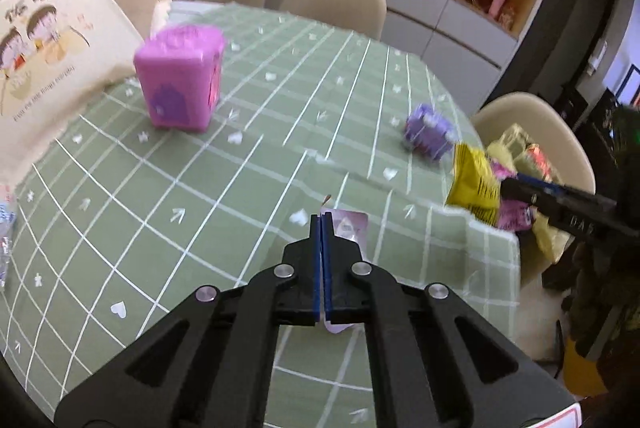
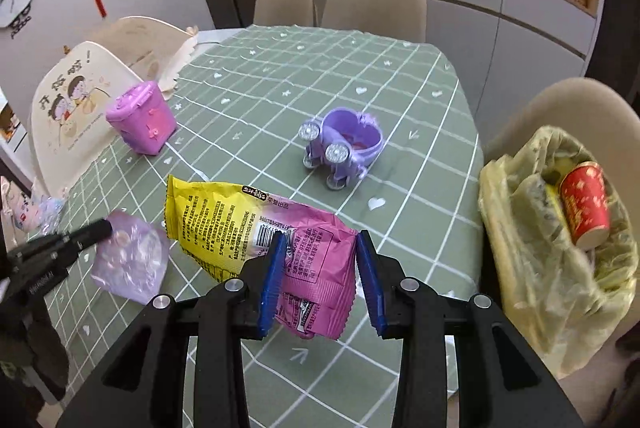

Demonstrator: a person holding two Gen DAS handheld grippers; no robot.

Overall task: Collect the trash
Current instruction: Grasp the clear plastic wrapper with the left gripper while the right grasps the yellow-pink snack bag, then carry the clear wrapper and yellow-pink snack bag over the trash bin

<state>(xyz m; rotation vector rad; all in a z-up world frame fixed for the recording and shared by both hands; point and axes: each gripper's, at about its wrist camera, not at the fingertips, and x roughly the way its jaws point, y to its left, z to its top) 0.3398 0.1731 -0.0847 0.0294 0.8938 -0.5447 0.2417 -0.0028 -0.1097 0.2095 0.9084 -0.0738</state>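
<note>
1. Your right gripper (image 2: 320,280) clamps the crumpled yellow-and-pink snack wrapper (image 2: 256,228), lifted above the table's near edge.
2. Your left gripper (image 1: 322,228), jaws closed, pinches a pale purple plastic wrapper (image 2: 128,260).
3. The green checked tablecloth (image 2: 280,84) carries toys; beige chairs surround it.

Even, soft indoor light, shadows faint. Strong fisheye bending with dark corners. Left view motion-blurred, purple toy cart (image 1: 427,132) smeared; right view sharper.

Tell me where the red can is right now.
In the right wrist view, the red can lies on its side inside the yellow-green trash bag, which sits on the chair off the table's right edge.
</note>
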